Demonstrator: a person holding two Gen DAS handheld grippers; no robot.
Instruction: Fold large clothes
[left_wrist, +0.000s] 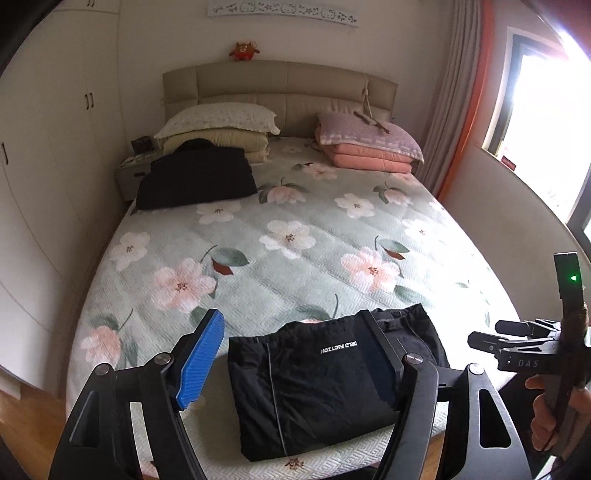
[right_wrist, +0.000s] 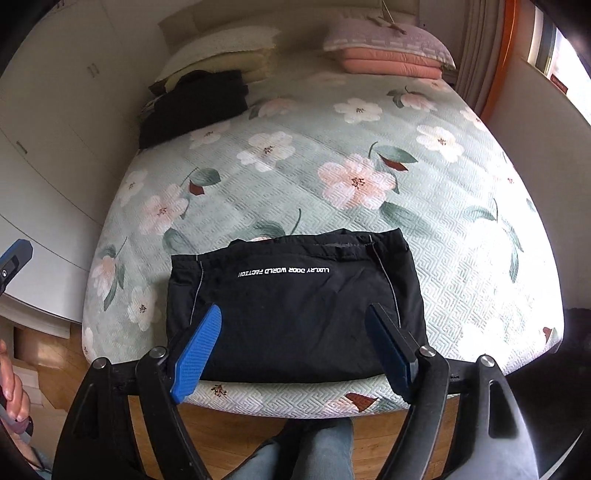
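The bed (right_wrist: 369, 206) fills most of both views, covered with a pale green quilted spread printed with big flowers. At its head lie stacked pillows (left_wrist: 218, 125) on one side and a pink folded quilt (left_wrist: 369, 155) on the other, with a dark pile of clothes (left_wrist: 195, 173) just in front of the pillows.

The black garment (right_wrist: 295, 314) sits at the foot edge of the bed, already folded into a neat flat rectangle, white lettering on its top face and a thin grey piping line down each side. It looks finished, or very nearly so.

The fabric looks like a thin, smooth synthetic: light, limp and probably a bit slippery, so the layers could slide apart if lifted by one corner. I would take it at the two near corners, or slip a finger under each short side so that every layer is pinched together, and carry it flat.

The left claw (left_wrist: 295, 354) hangs above the garment with its blue pads spread wide and nothing between them. The right claw (right_wrist: 295, 350) is likewise wide apart and empty, held clear above the near edge of the bundle. A hand (left_wrist: 546, 413) grips the right tool's handle at the edge of the left view.
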